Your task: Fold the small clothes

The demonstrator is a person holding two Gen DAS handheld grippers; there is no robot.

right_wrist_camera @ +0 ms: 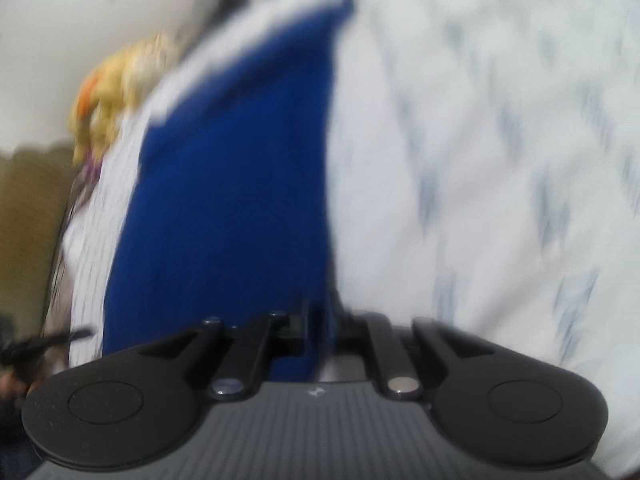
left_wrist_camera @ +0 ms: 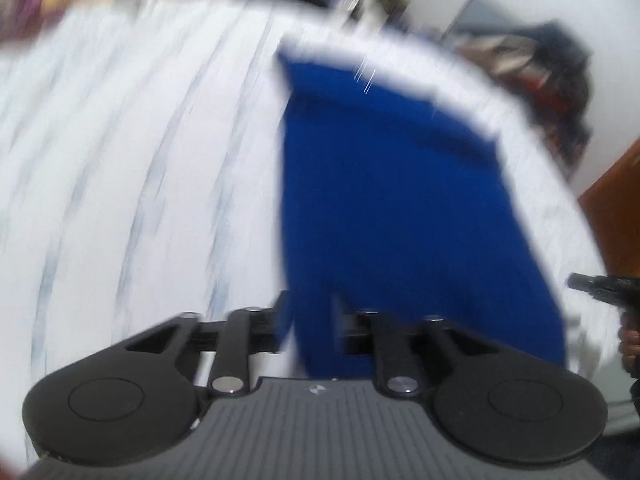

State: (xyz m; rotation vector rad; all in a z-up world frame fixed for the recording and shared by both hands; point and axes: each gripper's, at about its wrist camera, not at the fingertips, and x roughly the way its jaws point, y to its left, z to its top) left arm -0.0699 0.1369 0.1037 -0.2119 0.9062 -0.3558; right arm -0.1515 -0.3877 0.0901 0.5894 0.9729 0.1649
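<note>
A small blue garment (left_wrist_camera: 392,200) lies stretched over a white patterned bed sheet (left_wrist_camera: 140,160). My left gripper (left_wrist_camera: 310,320) is shut on the garment's near left corner. In the right wrist view the same blue garment (right_wrist_camera: 240,184) runs away from me, and my right gripper (right_wrist_camera: 320,324) is shut on its near right corner. The right gripper also shows at the right edge of the left wrist view (left_wrist_camera: 608,288). Both views are blurred by motion.
The white sheet (right_wrist_camera: 480,160) covers the bed. A yellow and orange cloth pile (right_wrist_camera: 116,84) lies at the bed's far edge. Dark clothes (left_wrist_camera: 552,72) are heaped by the wall, and a brown wooden piece (left_wrist_camera: 616,208) stands on the right.
</note>
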